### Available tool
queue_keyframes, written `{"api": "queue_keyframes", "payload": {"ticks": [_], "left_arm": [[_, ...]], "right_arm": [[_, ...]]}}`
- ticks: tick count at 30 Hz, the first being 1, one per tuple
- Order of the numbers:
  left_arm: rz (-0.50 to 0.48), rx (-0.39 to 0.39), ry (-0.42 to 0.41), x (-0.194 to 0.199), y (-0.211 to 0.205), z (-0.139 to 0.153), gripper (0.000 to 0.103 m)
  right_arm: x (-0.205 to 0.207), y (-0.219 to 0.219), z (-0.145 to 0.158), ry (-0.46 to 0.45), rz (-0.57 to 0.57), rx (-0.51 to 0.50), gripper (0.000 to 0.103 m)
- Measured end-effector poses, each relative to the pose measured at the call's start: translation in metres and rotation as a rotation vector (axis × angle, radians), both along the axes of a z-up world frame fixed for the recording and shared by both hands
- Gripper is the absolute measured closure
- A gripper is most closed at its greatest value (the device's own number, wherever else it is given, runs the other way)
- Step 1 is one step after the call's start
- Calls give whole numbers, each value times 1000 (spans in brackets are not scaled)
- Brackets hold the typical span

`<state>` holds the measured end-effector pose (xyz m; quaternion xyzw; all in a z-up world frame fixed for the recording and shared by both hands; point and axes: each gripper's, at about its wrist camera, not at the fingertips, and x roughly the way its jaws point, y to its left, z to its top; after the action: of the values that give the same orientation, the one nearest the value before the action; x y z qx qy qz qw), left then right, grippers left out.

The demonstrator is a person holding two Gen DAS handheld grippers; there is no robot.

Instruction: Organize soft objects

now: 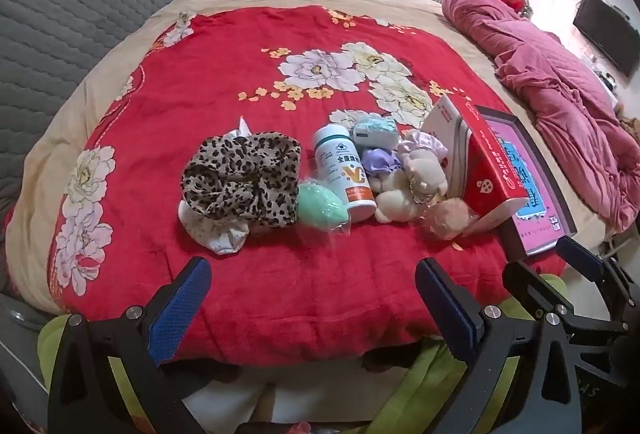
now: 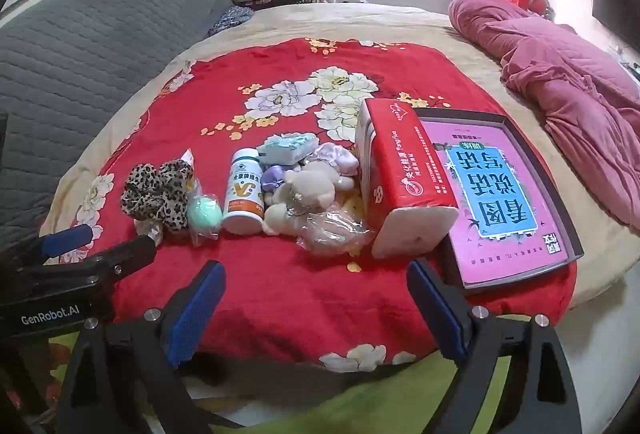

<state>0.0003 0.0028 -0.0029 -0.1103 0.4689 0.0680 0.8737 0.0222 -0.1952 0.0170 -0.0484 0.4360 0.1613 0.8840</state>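
Soft objects lie in a row on the red floral blanket (image 1: 280, 266): leopard scrunchie (image 1: 240, 185), mint sponge (image 1: 320, 203), plush toy (image 1: 404, 193), beside a white bottle (image 1: 344, 173). Left gripper (image 1: 312, 298) and right gripper (image 2: 316, 298) both gape wide, empty, short of the row.

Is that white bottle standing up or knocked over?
Standing upright: the white bottle rests on its base on the red blanket, cap on top.

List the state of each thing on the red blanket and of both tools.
left tool: open, empty
right tool: open, empty
white bottle: upright, capped
tissue pack: leaning on tray
tray: holds a pink book
leopard scrunchie: lying loose
green sponge: bagged
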Motion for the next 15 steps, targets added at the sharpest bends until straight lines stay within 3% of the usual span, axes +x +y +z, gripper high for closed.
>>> {"api": "queue_keyframes", "payload": {"ticks": [15], "left_arm": [[7, 8, -1, 1, 2, 0, 1]], "right_arm": [[-1, 2, 1, -10, 3, -3, 11]]}}
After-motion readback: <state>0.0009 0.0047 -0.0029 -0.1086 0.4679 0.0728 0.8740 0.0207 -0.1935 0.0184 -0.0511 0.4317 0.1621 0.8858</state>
